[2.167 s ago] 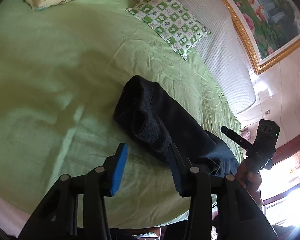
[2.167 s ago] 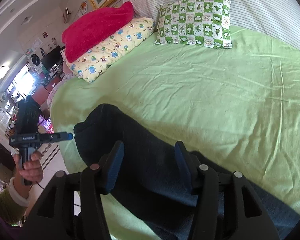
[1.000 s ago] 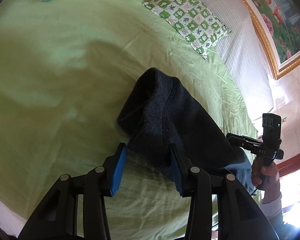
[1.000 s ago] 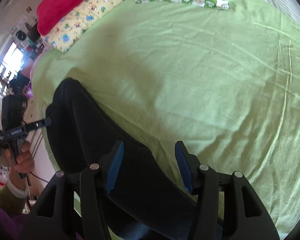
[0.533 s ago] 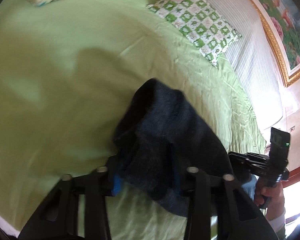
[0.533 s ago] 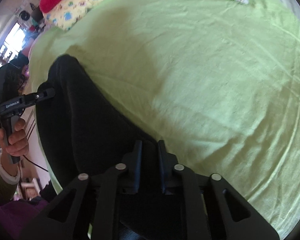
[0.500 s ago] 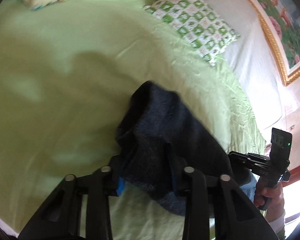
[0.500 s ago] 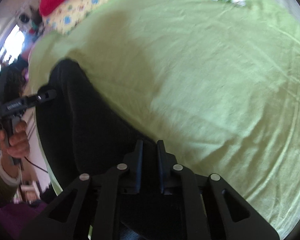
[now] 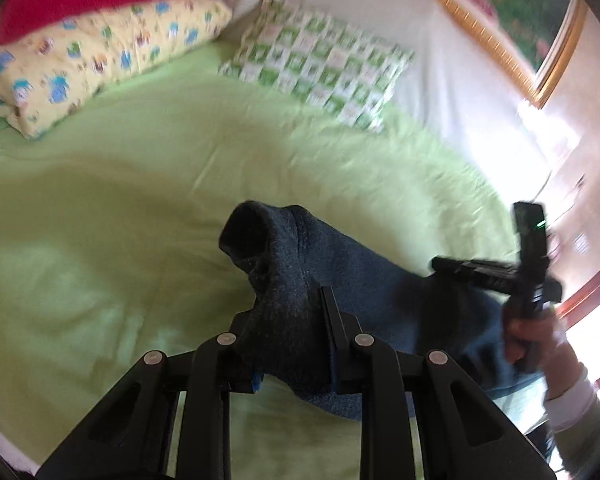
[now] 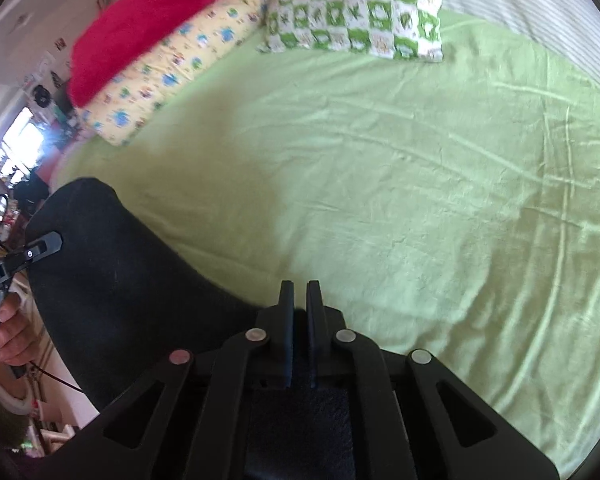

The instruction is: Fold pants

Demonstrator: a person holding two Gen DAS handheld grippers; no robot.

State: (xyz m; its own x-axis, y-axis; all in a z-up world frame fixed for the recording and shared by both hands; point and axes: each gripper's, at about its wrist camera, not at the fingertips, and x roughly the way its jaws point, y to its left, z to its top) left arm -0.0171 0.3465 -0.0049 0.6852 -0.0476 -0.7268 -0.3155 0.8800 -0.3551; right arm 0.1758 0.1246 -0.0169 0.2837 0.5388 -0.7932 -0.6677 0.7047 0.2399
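Bed (image 10: 420, 168), covered by a green sheet, is seen wide and bare ahead; three pillows (image 10: 356, 8) are lined along its far edge. Dark pants (image 9: 340, 276) are draped over the near edge, pinched by left gripper (image 9: 290, 316) and right gripper (image 10: 299, 296), both having just closed.

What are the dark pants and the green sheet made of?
The dark pants look like thick, fuzzy fleece or knit: matte, nubbly surface, soft rounded folds. The green sheet looks like thin woven cotton or a blend: smooth, with fine sharp creases and a slight sheen. The exact fibres cannot be told.
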